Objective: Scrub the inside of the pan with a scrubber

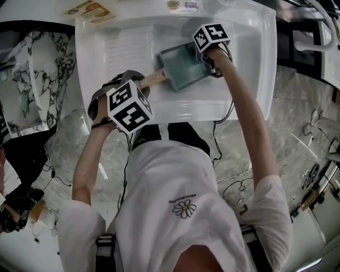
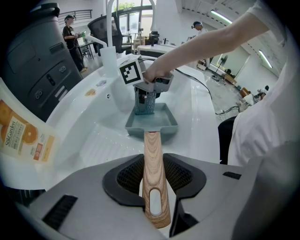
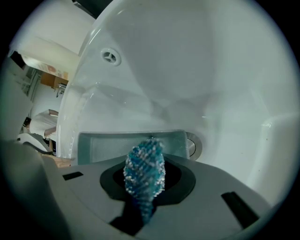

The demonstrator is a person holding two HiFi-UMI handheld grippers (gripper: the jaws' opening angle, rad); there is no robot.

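**Pan in sink, scrubber over it**

From the head view, the tips of both tongs are hidden under their marker cubes. The left tongs (image 2: 153, 176) are clenched on the pan's wooden handle (image 2: 152, 150). The right tongs (image 3: 145, 185) grasp the blue scrubber (image 3: 144, 168), which blocks part of the pan (image 1: 183, 66) floor, so contact cannot be told. The pan lies mid-sink with its handle toward the near left edge. The drain (image 3: 195, 145) is half hidden behind the pan's rim. The sink (image 1: 241, 64) is white, with a ribbed drainer on the left and a printed packet (image 1: 87, 9) at the far left corner. The floor (image 1: 287, 133) is marbled, with loose cables (image 1: 234, 186). People (image 2: 72, 35) stand far back, small.

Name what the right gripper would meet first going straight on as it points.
Likely the inside of the pan, met first by the scrubber that the right gripper holds; the gap is unclear.
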